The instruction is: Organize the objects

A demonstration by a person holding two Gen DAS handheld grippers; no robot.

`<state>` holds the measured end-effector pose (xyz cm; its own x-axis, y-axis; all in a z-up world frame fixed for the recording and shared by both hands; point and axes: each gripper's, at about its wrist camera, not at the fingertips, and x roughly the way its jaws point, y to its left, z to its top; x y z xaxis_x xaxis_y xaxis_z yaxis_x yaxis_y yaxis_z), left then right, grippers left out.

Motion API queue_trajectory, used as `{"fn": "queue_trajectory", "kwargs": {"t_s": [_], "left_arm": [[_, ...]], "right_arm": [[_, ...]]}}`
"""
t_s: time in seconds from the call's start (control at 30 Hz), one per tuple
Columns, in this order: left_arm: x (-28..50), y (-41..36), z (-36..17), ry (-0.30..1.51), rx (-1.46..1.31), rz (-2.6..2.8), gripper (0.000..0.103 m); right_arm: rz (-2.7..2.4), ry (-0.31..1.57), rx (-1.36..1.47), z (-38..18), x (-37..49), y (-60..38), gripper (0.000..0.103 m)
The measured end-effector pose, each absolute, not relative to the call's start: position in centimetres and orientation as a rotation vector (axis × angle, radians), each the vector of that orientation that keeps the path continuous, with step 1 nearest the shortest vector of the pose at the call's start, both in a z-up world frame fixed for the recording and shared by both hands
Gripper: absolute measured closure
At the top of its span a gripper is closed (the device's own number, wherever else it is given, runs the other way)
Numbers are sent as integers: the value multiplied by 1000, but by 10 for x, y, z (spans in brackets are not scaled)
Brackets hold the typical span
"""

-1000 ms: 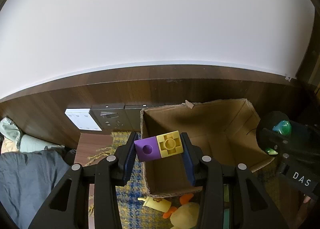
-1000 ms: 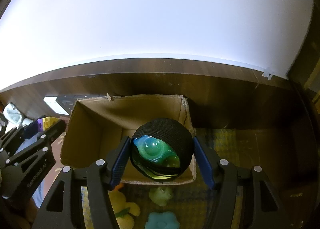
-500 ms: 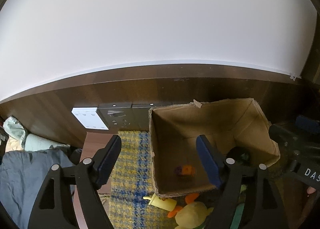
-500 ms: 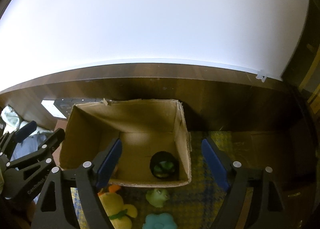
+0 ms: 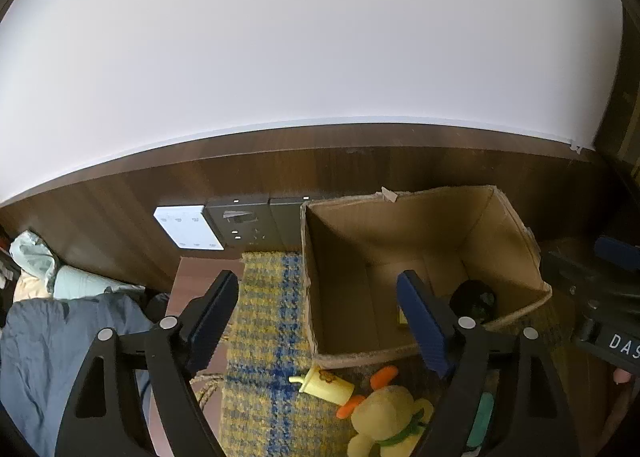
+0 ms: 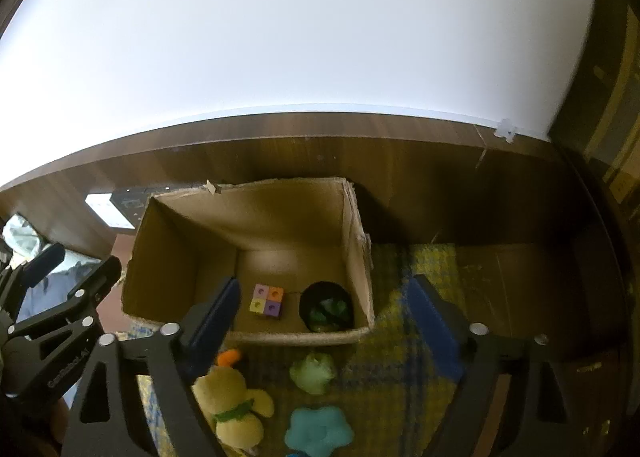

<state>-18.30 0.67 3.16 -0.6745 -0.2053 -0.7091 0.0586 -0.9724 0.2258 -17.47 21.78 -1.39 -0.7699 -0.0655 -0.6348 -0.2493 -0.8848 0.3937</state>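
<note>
A block cube (image 6: 267,301) and a dark ball (image 6: 327,307) are seen lying side by side inside the cardboard box (image 6: 168,253). Both the left tool (image 5: 320,317) and right tool (image 6: 326,321) are held above it, jaws opening, nothing between them.

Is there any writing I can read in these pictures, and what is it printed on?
"DAS": white letters on the black body of the right claw, cut off at the picture's edge.
Pale lettering on an arm of the left claw: too blurred to read.
White wall panel: small marks, too small to read.
</note>
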Motion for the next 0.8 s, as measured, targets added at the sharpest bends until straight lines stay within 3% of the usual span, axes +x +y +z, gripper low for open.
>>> {"fn": "queue_trajectory", "kwargs": {"t_s": [0.23,0.8], "left_arm": [[-165,7,30,-302,1187,-2716,10],[-115,3,26,-282,1195,-2695,6]], "right_arm": [[2747,733,-1011,-18,-155,216,9],[2718,762,-1017,-33,-112,194,8]]}}
